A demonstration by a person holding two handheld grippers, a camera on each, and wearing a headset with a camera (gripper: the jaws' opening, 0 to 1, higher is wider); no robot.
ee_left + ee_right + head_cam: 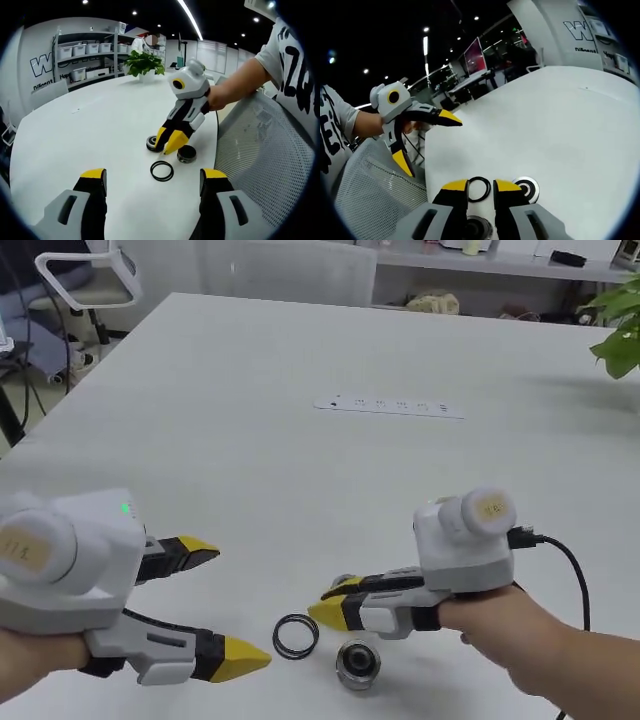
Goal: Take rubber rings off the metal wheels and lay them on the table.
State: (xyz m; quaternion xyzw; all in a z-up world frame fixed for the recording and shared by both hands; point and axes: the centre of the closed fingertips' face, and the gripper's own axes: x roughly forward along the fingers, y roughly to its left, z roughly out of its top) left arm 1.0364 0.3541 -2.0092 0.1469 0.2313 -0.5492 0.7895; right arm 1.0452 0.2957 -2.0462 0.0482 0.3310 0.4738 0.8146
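left gripper (225, 602): jaws wide, empty, standing by | right gripper (335, 605): jaws barely parted, by metal wheel (358, 664) | rubber ring (295, 636): laid flat, likely done

1. The left gripper (236, 604) and the right gripper (328, 602) have white-grey bodies and black jaws with yellow ends.
2. The rubber ring (295, 636) is black.
3. The metal wheel (358, 664) is silver with a dark centre.
4. The table (300, 460) is plain white.
5. The plant (618, 325) at upper right is green.

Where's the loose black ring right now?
Head view, bottom centre: the ring lies on the table between left gripper and right gripper, beside a metal wheel.
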